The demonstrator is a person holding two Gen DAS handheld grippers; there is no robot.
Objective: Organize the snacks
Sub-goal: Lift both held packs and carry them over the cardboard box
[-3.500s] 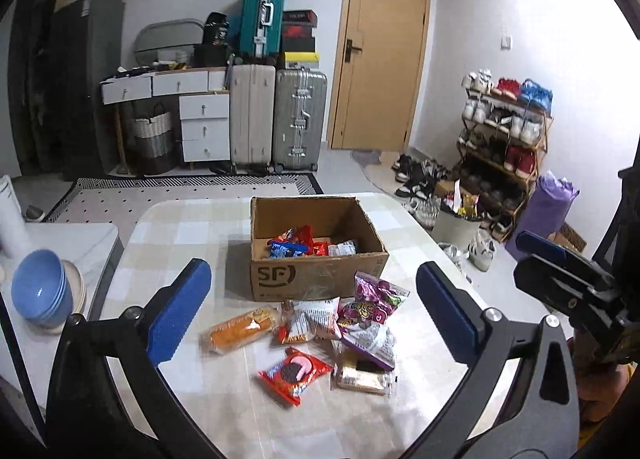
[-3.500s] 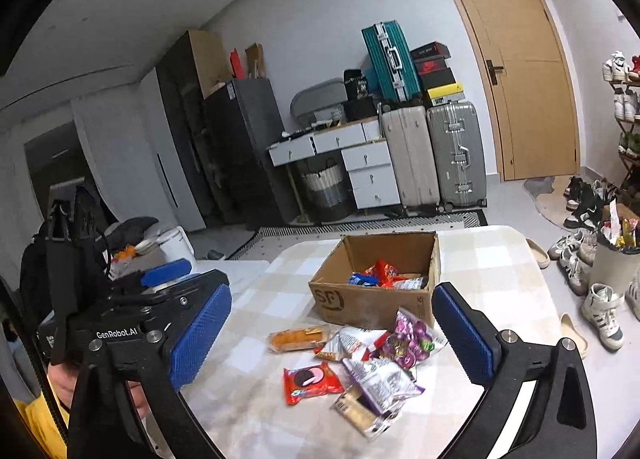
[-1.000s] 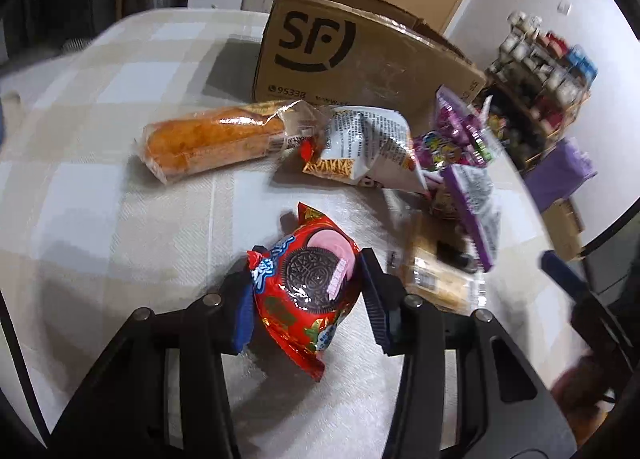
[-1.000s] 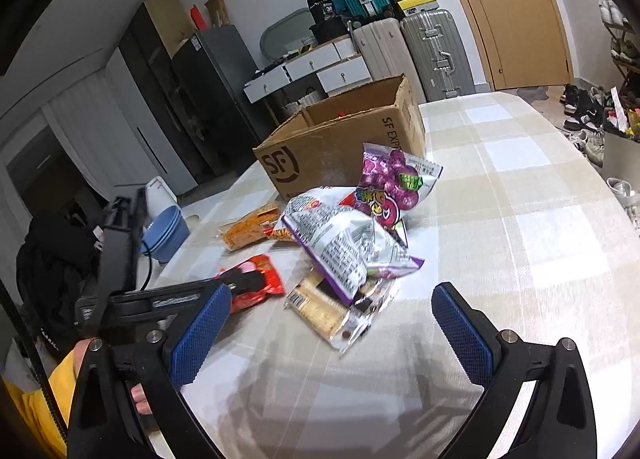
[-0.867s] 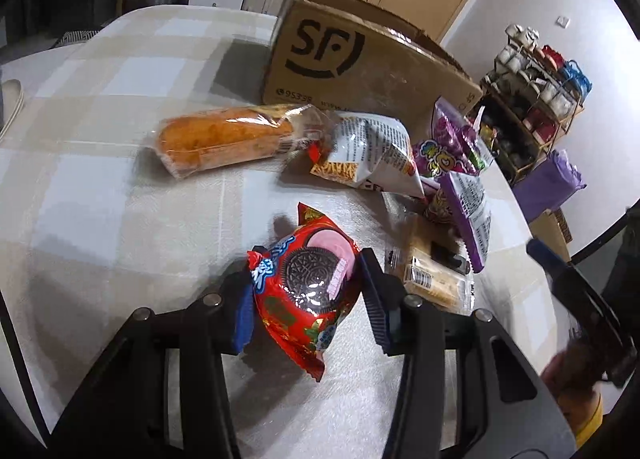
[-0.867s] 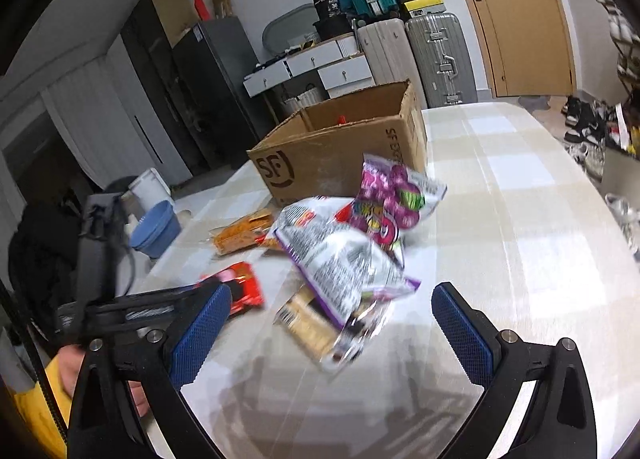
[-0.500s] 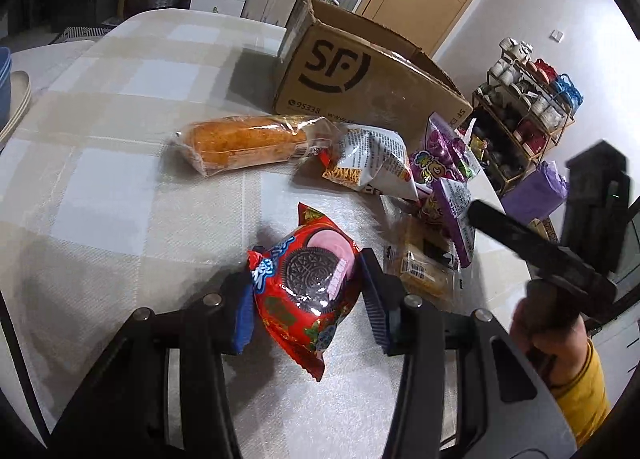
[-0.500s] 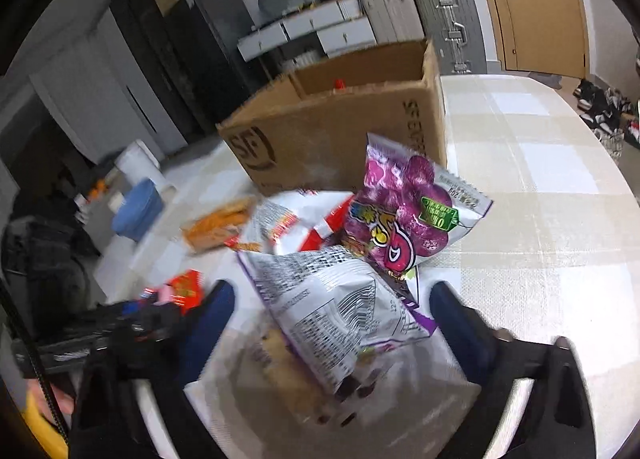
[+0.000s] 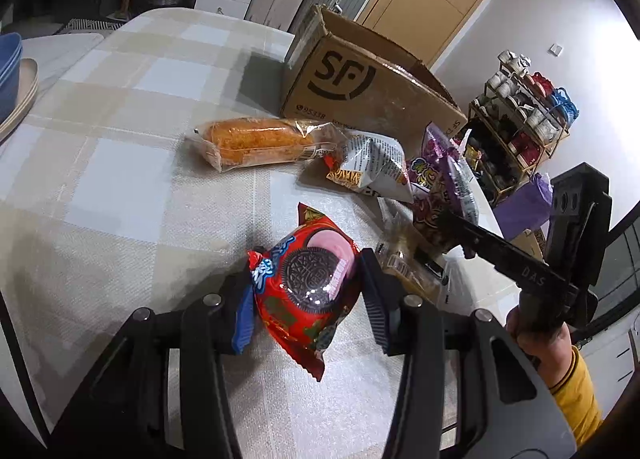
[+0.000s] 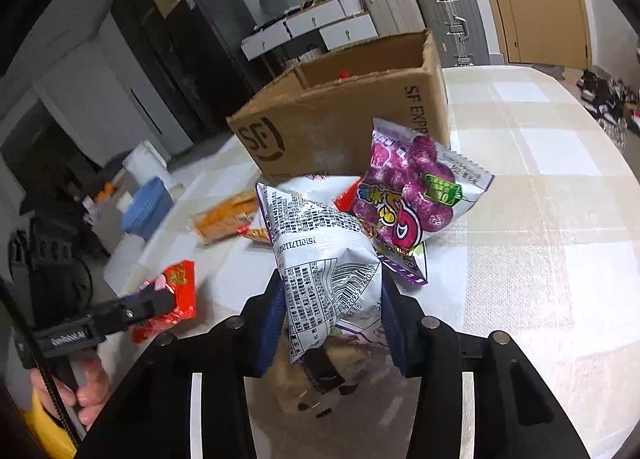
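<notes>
Red foil fills the space between our left gripper's blue pads: the cookie packet with a dark sandwich cookie printed on it is clamped on both sides, the jaws drawn in narrow around it. It sits in front of the cardboard box, well short of it, above the checked tablecloth.

Our right gripper is closing its jaws on the silver-backed purple bag; the pads already meet the bag's two flanks, printed text and barcode facing us. This bag also lies on the near side of the box, a little nearer to it than the cookie packet.

Just ahead of the held bag, toward the box, leans the purple grape-candy bag, touching the box's front wall. A clear-wrapped orange bread roll lies before the box's printed face, and a small silver snack bag rests at the roll's end. A tan wrapped bar lies beneath our right gripper. Inside the box we can only glimpse something red.
</notes>
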